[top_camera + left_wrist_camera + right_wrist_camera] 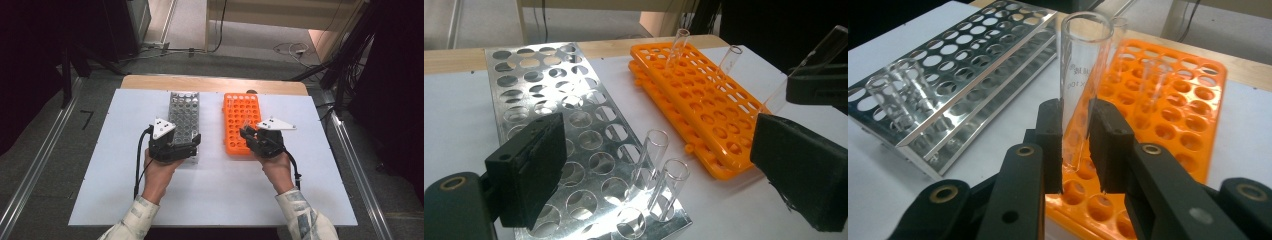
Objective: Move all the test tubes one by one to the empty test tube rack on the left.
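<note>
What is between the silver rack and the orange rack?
Nothing: a bare strip of white table separates the silver rack from the orange rack, seen in the high view.

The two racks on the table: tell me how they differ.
The metal rack is shiny silver; the orange rack looks like matte plastic. The metal rack stands to the left, by the left gripper, the orange one to the right, by the right gripper, which grips a glass tube. Both are rectangular, have rows of round holes and hold clear tubes.
</note>
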A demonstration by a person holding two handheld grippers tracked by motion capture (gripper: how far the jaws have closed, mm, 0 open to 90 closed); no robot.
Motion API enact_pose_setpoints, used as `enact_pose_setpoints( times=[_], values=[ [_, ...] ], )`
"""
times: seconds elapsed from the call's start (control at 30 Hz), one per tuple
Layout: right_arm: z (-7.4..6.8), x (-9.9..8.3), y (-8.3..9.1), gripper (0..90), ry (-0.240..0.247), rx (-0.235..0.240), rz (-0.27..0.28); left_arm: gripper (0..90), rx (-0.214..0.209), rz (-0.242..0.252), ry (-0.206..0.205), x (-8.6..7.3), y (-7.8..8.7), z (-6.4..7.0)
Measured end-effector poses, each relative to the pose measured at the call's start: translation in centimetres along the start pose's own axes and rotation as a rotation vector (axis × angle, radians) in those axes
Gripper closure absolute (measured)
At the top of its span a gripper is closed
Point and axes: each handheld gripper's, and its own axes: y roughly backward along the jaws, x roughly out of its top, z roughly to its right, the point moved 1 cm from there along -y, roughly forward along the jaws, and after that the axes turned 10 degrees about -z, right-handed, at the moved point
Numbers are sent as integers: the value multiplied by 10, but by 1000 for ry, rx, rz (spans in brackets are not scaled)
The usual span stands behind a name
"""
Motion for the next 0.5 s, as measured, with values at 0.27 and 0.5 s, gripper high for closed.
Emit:
enact_pose_setpoints(
  times=[0.27,0.5],
  values=[
    [-20,2,-11,734,42,34,-20,114,-22,9,-21,2,2,8],
    [-39,4,-22,734,81,68,-45,165,-60,15,-48,5,-1,21]
  ],
)
